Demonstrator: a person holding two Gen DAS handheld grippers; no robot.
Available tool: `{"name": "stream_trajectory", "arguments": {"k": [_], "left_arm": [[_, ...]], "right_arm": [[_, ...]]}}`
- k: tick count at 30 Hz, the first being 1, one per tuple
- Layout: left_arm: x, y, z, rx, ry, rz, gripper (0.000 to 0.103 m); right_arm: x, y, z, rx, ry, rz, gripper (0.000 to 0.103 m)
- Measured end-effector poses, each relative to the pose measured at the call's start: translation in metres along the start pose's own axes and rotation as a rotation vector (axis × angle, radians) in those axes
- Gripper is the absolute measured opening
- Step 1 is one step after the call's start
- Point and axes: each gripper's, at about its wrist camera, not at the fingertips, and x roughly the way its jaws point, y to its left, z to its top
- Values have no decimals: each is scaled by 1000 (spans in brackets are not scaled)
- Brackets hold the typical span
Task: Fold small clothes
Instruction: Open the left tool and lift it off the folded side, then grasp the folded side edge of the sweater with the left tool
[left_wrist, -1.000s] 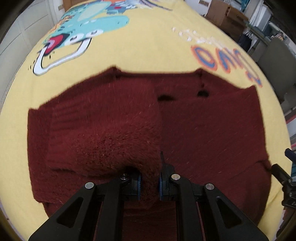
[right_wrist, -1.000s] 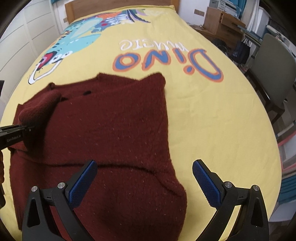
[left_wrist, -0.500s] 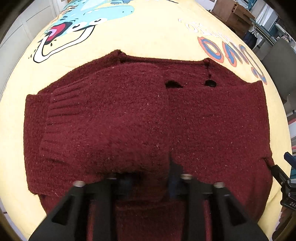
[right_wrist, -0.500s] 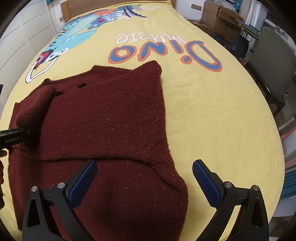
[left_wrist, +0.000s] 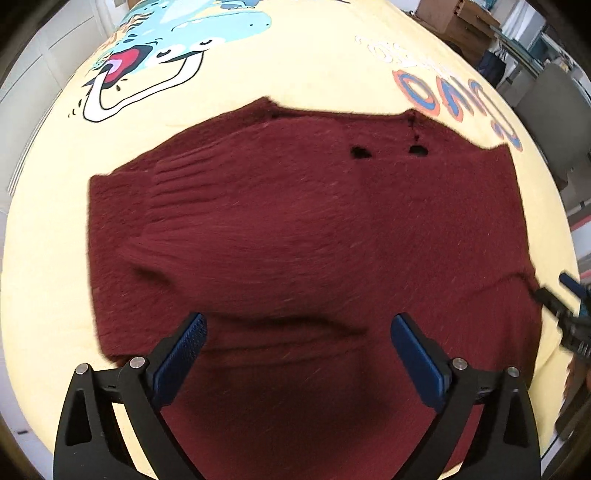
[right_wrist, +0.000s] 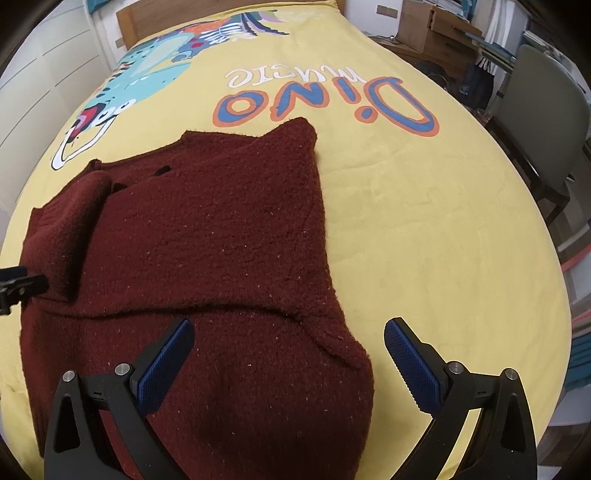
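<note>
Now the left gripper (left_wrist: 297, 338) hangs with its blue-padded jaws spread wide and nothing between them, poised just above the dark red sweater (left_wrist: 303, 229). That sweater lies flat on the yellow bedspread (left_wrist: 317, 74), near its close edge, and it fills most of the left wrist view. One sleeve (left_wrist: 207, 229) is folded inward across the body — its ribbed cuff sits toward the left side, and the fabric bunches into a soft ridge right ahead of the spread fingers. Two small dark gaps show near the neckline at the far edge.

From the right wrist view, the right gripper (right_wrist: 288, 338) is likewise spread wide and holds nothing. Its left pad is over the sweater's lower part, while its right pad is over bare yellow cloth beside the garment's right edge. A second fold runs across the sweater (right_wrist: 192, 236) in front of this gripper, with a flap corner lying just between the pads. The left gripper's black tip (right_wrist: 20, 286) pokes in at the left edge of this view, beside the folded sleeve.

Printed on the bedspread beyond the sweater are a cartoon dinosaur (right_wrist: 144, 74) and the orange-and-blue lettering (right_wrist: 325, 101). A grey chair (right_wrist: 546, 122) stands beside the bed on the right.
</note>
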Motion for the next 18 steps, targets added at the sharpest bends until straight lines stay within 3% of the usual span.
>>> {"name": "stream_trajectory", "arguments": {"k": [6, 11, 18], "left_arm": [[-5, 52, -24, -60, 16, 35, 98], [-3, 94, -42, -56, 26, 140, 98], [17, 120, -50, -88, 16, 135, 97]], "right_arm": [[2, 6, -1, -15, 10, 3, 103], [3, 16, 0, -33, 12, 8, 103], [8, 38, 1, -78, 31, 9, 103]]}}
